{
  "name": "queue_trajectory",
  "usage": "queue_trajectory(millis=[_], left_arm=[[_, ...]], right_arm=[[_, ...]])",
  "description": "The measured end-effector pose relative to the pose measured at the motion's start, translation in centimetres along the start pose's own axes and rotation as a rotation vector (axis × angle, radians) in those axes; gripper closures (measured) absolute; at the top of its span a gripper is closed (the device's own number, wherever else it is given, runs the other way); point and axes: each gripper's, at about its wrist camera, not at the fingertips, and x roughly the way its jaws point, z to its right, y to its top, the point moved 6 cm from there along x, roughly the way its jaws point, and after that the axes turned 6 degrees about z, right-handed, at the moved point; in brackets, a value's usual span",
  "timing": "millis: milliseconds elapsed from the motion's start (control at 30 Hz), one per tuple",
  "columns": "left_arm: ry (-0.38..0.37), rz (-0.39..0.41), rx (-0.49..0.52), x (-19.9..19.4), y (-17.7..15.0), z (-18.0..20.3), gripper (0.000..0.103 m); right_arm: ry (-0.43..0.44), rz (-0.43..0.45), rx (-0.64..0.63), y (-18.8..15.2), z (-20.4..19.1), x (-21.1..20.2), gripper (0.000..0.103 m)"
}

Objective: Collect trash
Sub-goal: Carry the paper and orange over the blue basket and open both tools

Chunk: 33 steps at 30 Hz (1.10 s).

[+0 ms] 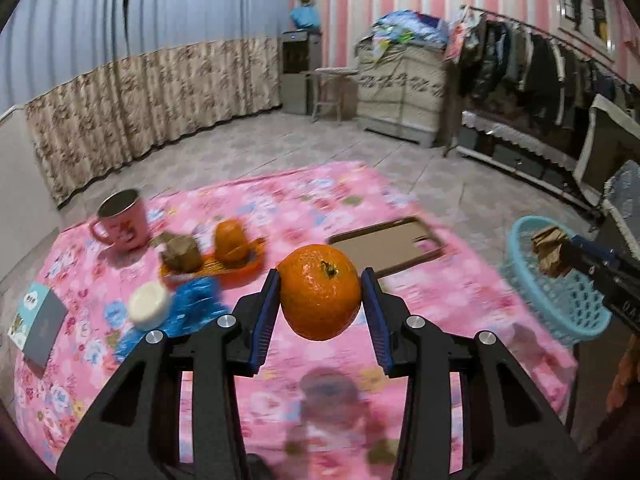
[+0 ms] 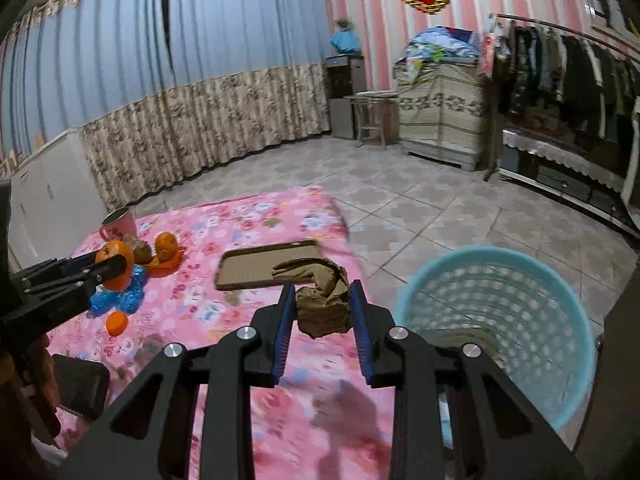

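The pink floral tablecloth was smeared by motion blur, its near edge hidden behind both grippers' black frames. Right of the cloth stood the perforated turquoise plastic basket, round, its base cut off from view. On the cloth lay a flat brown rectangular tray, and left of it a pink enamel mug. Blurred blue crinkled plastic lay near the mug. The left gripper was clamped on a glossy, dimpled orange, lifted above the cloth. The right gripper pinched crumpled brown paper just left of the basket.
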Motion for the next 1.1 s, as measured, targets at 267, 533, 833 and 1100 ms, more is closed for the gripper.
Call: queue_trajectory(millis=[267, 533, 833, 1100], left_arm=[[-0.111, 0.03, 0.044, 0.5, 0.8, 7.4, 0.063], [-0.234, -0.009, 0.076, 3.2, 0.0, 15.1, 0.063], [-0.341, -0.05, 0.115, 6.5, -0.7, 22.4, 0.063], [-0.397, -0.084, 0.141, 8.5, -0.7, 26.4, 0.061]], right_arm=[[-0.119, 0.032, 0.003, -0.3, 5.8, -2.7, 0.075], [-0.222, 0.028, 0.076, -1.3, 12.5, -3.1, 0.075], [-0.294, 0.003, 0.155, -2.0, 18.8, -2.8, 0.075], [-0.323, -0.006, 0.19, -2.5, 20.9, -2.4, 0.075]])
